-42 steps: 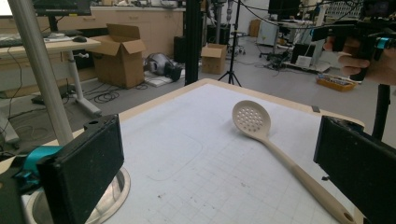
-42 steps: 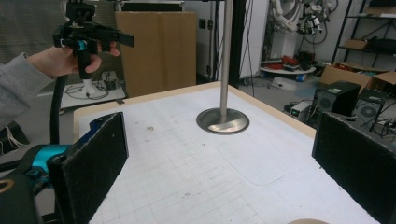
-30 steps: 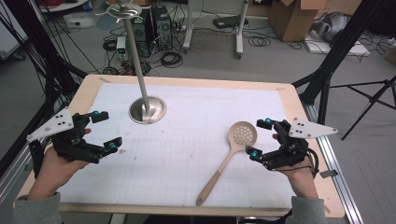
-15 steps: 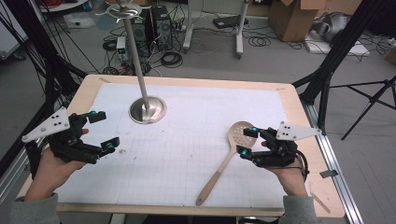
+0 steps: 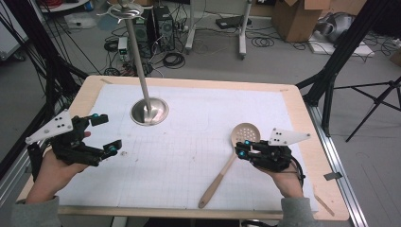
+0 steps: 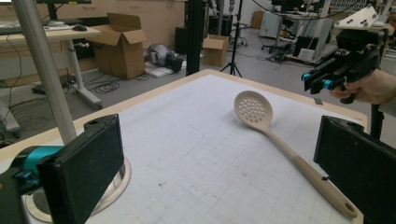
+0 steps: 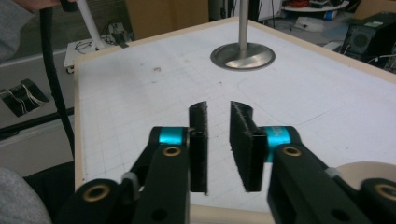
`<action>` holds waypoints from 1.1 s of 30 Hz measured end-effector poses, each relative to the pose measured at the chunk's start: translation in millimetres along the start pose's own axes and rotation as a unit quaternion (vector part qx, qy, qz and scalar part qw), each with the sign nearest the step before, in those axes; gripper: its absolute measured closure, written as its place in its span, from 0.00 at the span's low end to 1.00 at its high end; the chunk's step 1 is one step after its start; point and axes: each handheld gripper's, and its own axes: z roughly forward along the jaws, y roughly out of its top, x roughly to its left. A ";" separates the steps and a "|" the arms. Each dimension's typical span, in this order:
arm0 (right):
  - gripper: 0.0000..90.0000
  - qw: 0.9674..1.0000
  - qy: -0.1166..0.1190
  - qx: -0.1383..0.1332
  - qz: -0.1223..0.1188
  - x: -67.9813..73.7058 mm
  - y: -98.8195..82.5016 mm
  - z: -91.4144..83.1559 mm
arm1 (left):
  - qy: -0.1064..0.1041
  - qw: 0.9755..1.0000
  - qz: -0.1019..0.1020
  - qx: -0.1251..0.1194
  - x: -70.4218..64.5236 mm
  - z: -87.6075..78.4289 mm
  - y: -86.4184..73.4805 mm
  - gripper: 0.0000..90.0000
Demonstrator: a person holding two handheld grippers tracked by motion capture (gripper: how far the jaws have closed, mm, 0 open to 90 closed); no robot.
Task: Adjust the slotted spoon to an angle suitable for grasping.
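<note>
A beige slotted spoon [image 5: 245,134] lies on the white grid mat, its handle running toward the front edge; in the left gripper view the spoon [image 6: 252,109] sits ahead to the right. My right gripper [image 5: 240,149] hovers over the spoon's neck, just front-left of the bowl. Its jaws stand a narrow gap apart with nothing between them [image 7: 218,140]. The left gripper view catches this right gripper [image 6: 317,81] too, held above the mat. My left gripper [image 5: 106,134] is wide open near the mat's left edge, empty [image 6: 219,163].
A metal stand with a round base [image 5: 149,111] and a tall leaning pole rises at the back left of the mat; its base [image 7: 243,56] lies ahead of the right gripper. The table's wooden rim [image 5: 302,123] frames the mat. Cables, boxes and tripods cover the floor beyond.
My right gripper moved left from beside the spoon's bowl to over its neck, and its jaws narrowed. The left gripper shifted only slightly. The spoon stayed put.
</note>
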 end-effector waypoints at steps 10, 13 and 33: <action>0.99 0.999 -0.009 0.052 0.006 -1.3 -14.3 22.5 | -0.001 1.000 -0.003 0.006 -0.3 1.3 -2.4 0.02; 0.99 0.998 -0.008 0.059 0.007 -3.4 -19.8 27.8 | -0.001 1.000 -0.003 0.007 -0.8 2.9 -3.2 0.02; 0.99 0.991 -0.009 0.129 0.024 -15.0 -48.0 57.0 | 0.000 1.000 -0.002 0.017 -3.3 2.4 -8.5 0.02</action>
